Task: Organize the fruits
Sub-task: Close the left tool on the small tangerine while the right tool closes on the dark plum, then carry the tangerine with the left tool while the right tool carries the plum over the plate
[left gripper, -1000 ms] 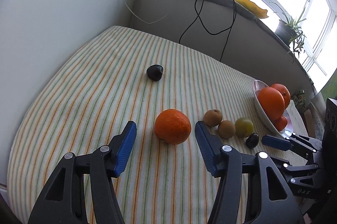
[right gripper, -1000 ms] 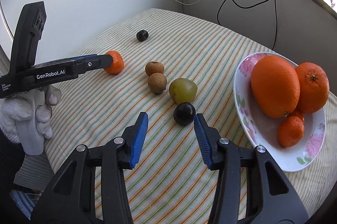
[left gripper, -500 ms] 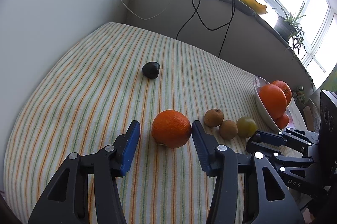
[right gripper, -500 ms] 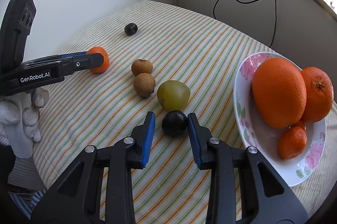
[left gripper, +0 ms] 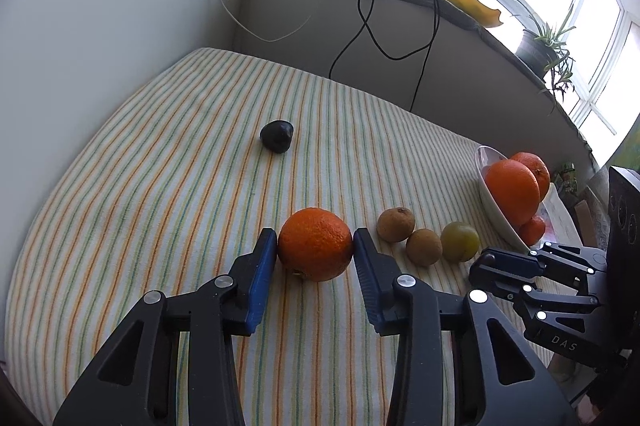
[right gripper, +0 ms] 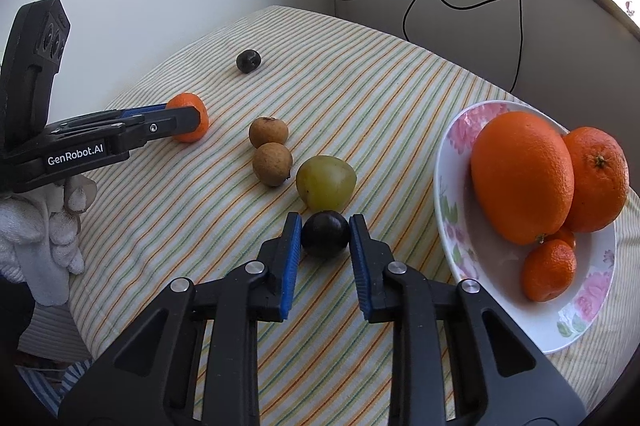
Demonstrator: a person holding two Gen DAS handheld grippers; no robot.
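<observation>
So both tongs are down on the striped cloth (right gripper: 400, 74) at once here. The left gripper (left gripper: 315, 254) has the loose orange (left gripper: 315, 244) sitting right between its blue pads, one pad on each side of the fruit and both touching the peel, and the jaws are closing in on it as we look. The orange rests on the cloth, well left of the flowered bowl (right gripper: 452, 162).

The right gripper (right gripper: 325, 235) is pinched tight on the dark plum (right gripper: 325, 234), a pad pressed against each side. That plum sits just left of the bowl, touching or nearly touching the green plum (right gripper: 326, 182) behind it.

Going further left from the bowl: the two brown fruits (right gripper: 270, 148) are side by side, touching, between the green plum and the orange. A second dark plum (right gripper: 248, 61) lies alone, well away from the bowl toward the far wall.

The bowl itself holds a big orange (right gripper: 522, 176), another orange (right gripper: 598, 178) leaning on it, and a small mandarin (right gripper: 550, 270) in front.

A white-gloved hand (right gripper: 44, 238) holds the left tool.
</observation>
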